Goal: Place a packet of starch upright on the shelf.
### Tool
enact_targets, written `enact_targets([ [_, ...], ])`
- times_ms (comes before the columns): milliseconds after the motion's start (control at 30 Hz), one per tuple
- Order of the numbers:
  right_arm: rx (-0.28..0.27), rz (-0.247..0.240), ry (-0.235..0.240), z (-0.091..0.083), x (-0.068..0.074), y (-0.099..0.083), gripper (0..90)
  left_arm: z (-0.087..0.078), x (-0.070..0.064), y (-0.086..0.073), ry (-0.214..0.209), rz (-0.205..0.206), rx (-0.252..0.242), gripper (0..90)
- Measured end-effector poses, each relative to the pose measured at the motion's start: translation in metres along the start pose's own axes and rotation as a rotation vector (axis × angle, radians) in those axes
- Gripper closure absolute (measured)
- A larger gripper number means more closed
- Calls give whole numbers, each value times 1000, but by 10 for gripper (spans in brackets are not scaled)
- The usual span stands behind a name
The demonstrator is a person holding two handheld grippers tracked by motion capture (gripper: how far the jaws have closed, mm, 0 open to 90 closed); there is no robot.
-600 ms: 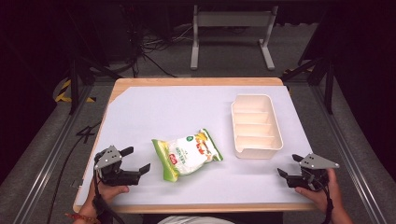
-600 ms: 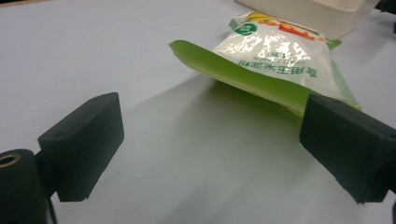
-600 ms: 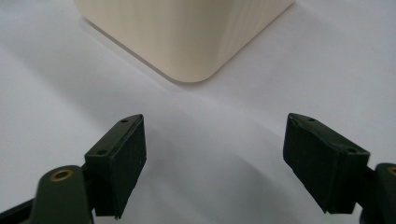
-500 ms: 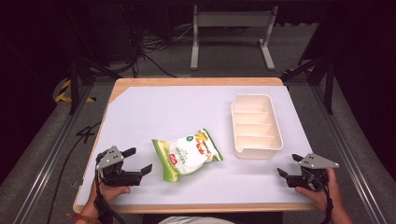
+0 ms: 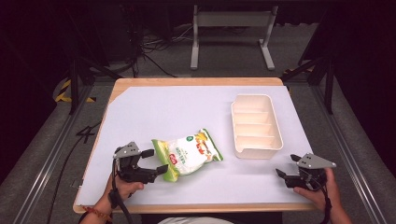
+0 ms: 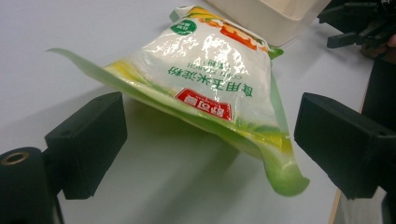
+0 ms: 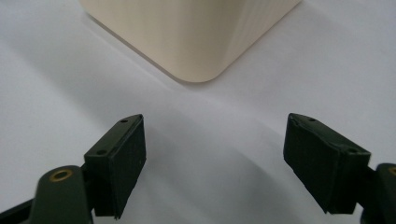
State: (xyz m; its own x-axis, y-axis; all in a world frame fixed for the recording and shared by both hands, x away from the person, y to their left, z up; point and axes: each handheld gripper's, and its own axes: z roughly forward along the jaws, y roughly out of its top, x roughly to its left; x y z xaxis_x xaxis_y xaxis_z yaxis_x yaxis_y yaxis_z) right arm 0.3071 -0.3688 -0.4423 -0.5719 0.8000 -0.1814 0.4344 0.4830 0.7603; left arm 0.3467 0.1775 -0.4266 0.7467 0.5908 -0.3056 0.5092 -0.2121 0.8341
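A white and green snack bag (image 5: 187, 156) lies flat on the white table cover, near the front left. My left gripper (image 5: 156, 161) is open at the bag's left end, one jaw on each side of its green sealed edge. In the left gripper view the bag (image 6: 210, 79) fills the gap ahead of the gripper (image 6: 215, 125), and neither jaw touches it. My right gripper (image 5: 287, 165) stands open and holds nothing at the front right. It is just short of the cream divided tray (image 5: 235, 126). The tray's rounded corner (image 7: 196, 37) is ahead of that gripper (image 7: 215, 154).
The table cover (image 5: 163, 112) is bare behind the bag. The wooden table edge (image 5: 187, 207) runs close in front of both hands. In the left gripper view the tray (image 6: 266, 16) and the other gripper (image 6: 359, 23) sit beyond the bag.
My left gripper has slid right toward the bag, so its open jaws now flank the bag's near edge. The right gripper, bag and tray have stayed put.
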Motion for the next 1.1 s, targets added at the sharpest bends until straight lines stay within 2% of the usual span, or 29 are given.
enact_targets([
  [33,-2,4,0,0,0,-1,209,2,1,2,-8,-10,-3,120],
  [67,-3,5,-1,0,0,-1,209,8,1,6,5,-36,16,119],
  [133,-4,5,0,-1,0,-1,209,11,2,7,16,-38,22,119],
  [233,-4,5,2,0,-1,-1,209,23,4,9,54,-82,72,115],
  [333,0,0,6,0,0,0,208,32,11,7,59,-145,130,130],
  [400,-1,1,7,0,0,-1,207,39,15,4,59,-170,172,145],
  [433,1,3,9,1,0,-1,207,41,15,4,49,-177,177,177],
  [567,3,-1,7,1,0,-1,208,48,16,11,31,-139,164,314],
  [600,3,-1,5,1,0,-1,208,48,18,13,30,-138,150,378],
  [667,3,5,3,1,-1,-1,208,46,26,14,-2,-155,97,535],
  [700,3,6,6,1,-1,-1,208,46,28,14,-10,-160,90,590],
  [767,6,4,5,2,0,-1,208,47,29,15,7,-121,111,687],
  [833,6,2,8,2,0,-1,208,47,27,15,14,-93,108,762],
  [867,6,4,8,2,0,-1,208,47,25,16,22,-64,107,801],
  [967,3,7,6,1,-1,-1,207,46,21,22,35,-1,99,845],
  [1033,1,10,5,1,-1,-1,207,46,21,27,20,33,80,873],
  [1100,0,6,7,2,-1,-1,207,46,21,36,15,86,70,882],
])
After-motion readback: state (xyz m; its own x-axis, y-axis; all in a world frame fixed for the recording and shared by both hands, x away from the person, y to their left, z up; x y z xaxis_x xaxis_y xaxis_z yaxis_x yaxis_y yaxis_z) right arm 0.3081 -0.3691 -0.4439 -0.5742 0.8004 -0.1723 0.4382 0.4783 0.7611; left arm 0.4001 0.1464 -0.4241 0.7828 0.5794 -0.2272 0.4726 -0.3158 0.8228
